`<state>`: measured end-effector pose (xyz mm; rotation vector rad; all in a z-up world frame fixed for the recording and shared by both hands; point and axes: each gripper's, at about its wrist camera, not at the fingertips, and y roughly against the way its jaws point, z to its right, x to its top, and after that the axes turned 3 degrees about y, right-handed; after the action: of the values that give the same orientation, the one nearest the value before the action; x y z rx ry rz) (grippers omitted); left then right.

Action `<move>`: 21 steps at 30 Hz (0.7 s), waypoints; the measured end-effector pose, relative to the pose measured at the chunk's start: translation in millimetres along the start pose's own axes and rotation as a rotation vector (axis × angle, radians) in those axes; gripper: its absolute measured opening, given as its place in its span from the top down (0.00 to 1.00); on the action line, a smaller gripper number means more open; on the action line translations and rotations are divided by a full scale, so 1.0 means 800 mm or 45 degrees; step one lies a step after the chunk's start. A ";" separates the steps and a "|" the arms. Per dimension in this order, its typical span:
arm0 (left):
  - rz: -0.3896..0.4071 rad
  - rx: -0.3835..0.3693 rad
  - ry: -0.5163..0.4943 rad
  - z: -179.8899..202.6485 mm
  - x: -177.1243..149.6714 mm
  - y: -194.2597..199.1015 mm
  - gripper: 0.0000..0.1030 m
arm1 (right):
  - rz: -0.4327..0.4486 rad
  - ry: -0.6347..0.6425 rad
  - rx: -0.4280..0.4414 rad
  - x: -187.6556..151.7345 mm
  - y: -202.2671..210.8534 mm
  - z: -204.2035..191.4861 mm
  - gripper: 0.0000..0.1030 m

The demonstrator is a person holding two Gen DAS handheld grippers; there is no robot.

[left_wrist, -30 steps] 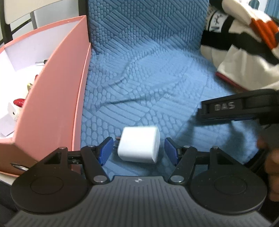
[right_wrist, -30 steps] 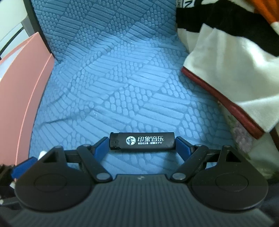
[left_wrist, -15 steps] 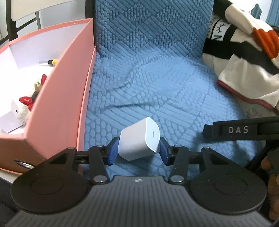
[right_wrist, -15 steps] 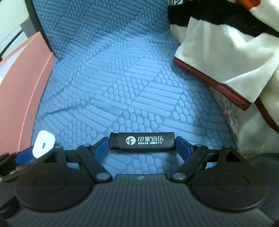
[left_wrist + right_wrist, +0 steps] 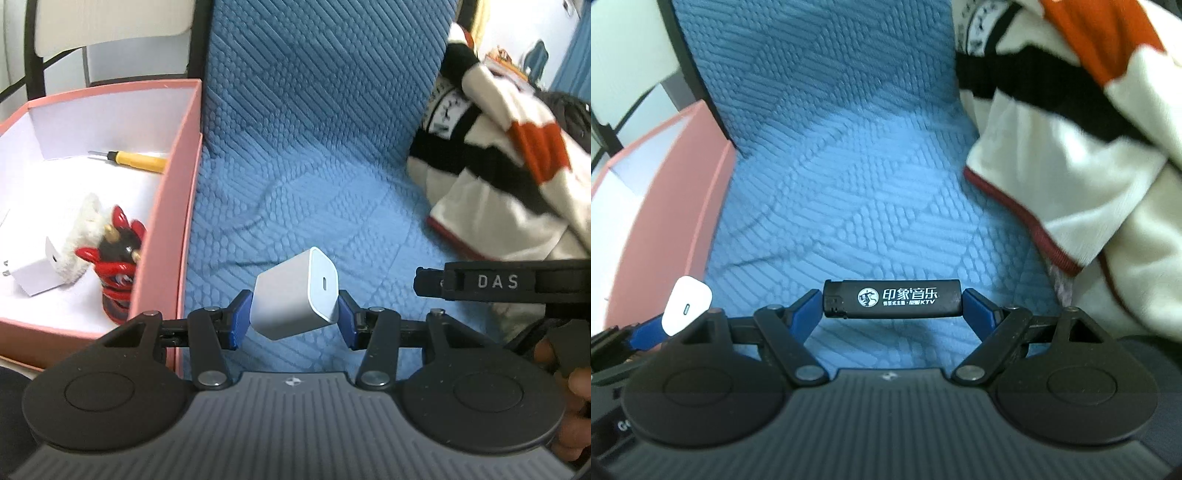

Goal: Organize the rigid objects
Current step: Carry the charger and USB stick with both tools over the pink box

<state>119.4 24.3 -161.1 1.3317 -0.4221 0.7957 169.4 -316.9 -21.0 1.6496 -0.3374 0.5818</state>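
left gripper (image 5: 294, 316): i am clamping a white usb charger cube (image 5: 297, 293) between the blue pads, jaws partly closed on its sides, the cube tilted and hanging clear of the blue quilted cover (image 5: 317, 155).
right gripper (image 5: 892, 301): i am pinching a black lighter (image 5: 892, 298) end to end, jaws standing wide because the lighter lies crosswise between the pads, also off the cover.
destination: i am reading the pink box (image 5: 173, 206) just left of the left gripper as the place for both.
done: i am seeing a second white charger (image 5: 31, 264), a red and black figurine (image 5: 116, 254) with white fluff, and a yellow screwdriver (image 5: 135, 160) lying in the box.
left to do: i am judging both held items not yet dropped in; nothing else rigid shows on the cover.
only in left view: i am seeing the box's contents and a person's fingers (image 5: 574, 391).
only in right view: i am seeing the lighter's white print; the box shows only its outer wall.
beside: a striped blanket (image 5: 1071, 122) is lying at right.
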 end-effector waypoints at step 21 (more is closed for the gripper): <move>0.149 0.026 0.129 -0.087 0.122 0.117 0.47 | 0.207 0.118 0.152 0.096 0.104 -0.108 0.18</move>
<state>106.6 120.7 -44.1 1.2878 -0.4155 0.9632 173.6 -238.1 97.3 1.7136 -0.3770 0.8110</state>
